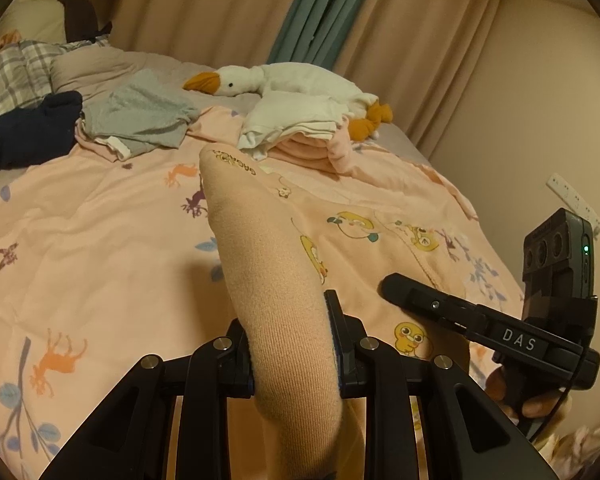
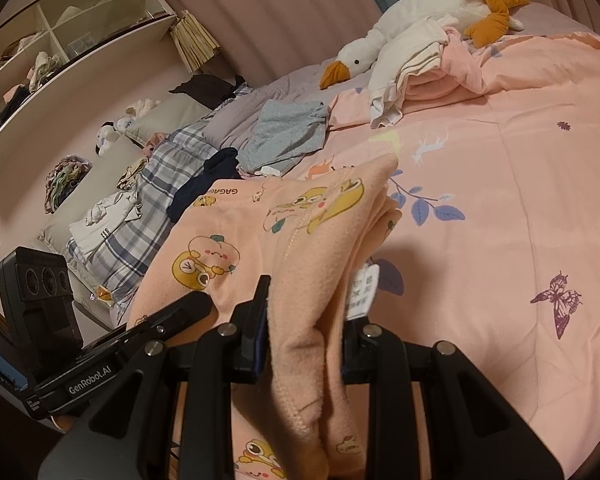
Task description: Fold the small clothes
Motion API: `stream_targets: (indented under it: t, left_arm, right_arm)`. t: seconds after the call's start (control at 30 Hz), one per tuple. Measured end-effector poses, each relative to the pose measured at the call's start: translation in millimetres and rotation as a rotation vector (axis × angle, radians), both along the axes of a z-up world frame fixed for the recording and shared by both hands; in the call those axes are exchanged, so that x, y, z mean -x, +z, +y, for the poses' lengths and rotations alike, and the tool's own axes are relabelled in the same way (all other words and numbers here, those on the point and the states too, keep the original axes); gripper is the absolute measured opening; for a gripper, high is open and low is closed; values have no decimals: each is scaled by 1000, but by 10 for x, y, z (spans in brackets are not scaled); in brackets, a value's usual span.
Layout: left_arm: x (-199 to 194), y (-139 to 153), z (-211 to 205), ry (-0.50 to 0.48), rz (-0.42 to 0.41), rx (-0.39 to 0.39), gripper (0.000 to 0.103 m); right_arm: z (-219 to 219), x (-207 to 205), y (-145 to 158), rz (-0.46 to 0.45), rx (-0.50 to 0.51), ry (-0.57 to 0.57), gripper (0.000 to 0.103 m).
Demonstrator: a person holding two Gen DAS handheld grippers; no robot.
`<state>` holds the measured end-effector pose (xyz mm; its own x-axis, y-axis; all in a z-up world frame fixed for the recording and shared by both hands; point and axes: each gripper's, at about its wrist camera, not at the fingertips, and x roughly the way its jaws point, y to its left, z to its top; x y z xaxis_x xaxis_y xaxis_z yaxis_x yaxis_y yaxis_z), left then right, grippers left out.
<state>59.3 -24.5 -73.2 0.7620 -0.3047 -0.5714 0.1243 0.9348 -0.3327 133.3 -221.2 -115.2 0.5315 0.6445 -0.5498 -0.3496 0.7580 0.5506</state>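
Peach garment (image 2: 300, 236) hung stretched between both claws above the bed (image 2: 500, 200), its long axis running from one to the other; left claw (image 1: 296, 344) and right claw (image 2: 304, 336) each pinched an edge, equally near.

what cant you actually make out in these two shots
- Left wrist view: the peach garment fills the left gripper, hiding the pad faces; its lower end is cut off by the bottom edge.
- Right wrist view: the same cloth bunches through the right gripper; its white care label is too small to read.
- Neither view shows the garment's full outline, so its type is unclear.
- Right wrist view: shelf contents are too small and dim.
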Motion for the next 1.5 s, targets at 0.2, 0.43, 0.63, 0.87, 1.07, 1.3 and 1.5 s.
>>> stream_targets:
  t: [0.2,0.43,0.63,0.87,1.07,1.3,1.5]
  left_arm:
    - [-15,-52,-6,3,13,-5,24]
    - [-56,-128,-2,2,28,-12,25]
    - [-115,-247,35,-8,57,-32,25]
    - [-123,-529,8,-41,97,-118,25]
    - [-275,-665,59,-28,157,-108,25]
    - [-342,-666,77,-10,151,-29,25]
    - [-345,-663,50,-3,140,-29,25]
  right_arm:
    - [12,-31,-63,18,0,-4,27]
    - [53,-76,-160,43,7,-7,28]
    - [109,-117,-275,72,30,-5,28]
    - [272,-176,-478,120,77,19,28]
    - [332,-267,-672,160,129,-14,28]
    - [308,-217,-653,150,143,-31,28]
    - [279,-181,-638,151,137,-43,28]
